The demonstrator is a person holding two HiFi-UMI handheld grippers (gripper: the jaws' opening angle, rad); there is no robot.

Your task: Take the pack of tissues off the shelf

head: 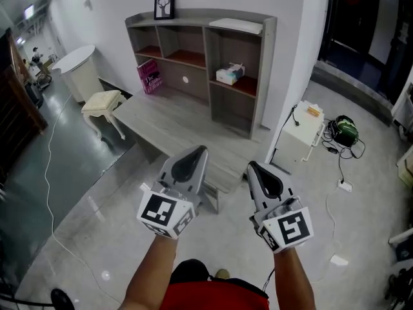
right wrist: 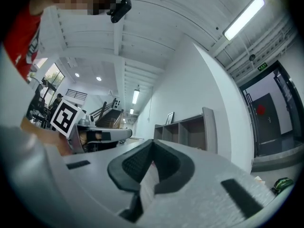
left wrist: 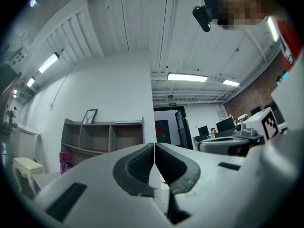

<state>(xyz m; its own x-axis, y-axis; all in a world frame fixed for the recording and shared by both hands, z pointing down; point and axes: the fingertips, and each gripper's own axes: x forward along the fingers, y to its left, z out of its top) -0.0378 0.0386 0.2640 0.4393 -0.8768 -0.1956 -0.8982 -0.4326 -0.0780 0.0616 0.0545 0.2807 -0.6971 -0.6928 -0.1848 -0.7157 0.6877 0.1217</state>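
The pack of tissues (head: 230,74), white and pale blue, sits in the right middle compartment of the grey shelf (head: 266,57) on the desk. My left gripper (head: 202,150) is held well short of the desk's near edge, jaws pressed together and empty. My right gripper (head: 250,165) is beside it, also shut with nothing between the pads. In the left gripper view the shelf (left wrist: 102,136) shows far off beyond the shut left gripper (left wrist: 154,148); the tissues are hidden there. The right gripper view shows the shelf (right wrist: 187,129) past the shut right gripper (right wrist: 153,146).
A pink book (head: 149,76) leans at the shelf's left foot, a framed picture (head: 164,2) stands on top. A cream stool (head: 103,103) is left of the grey desk (head: 164,124). A small white cabinet (head: 300,134), cables and a green object (head: 344,130) lie on the floor right.
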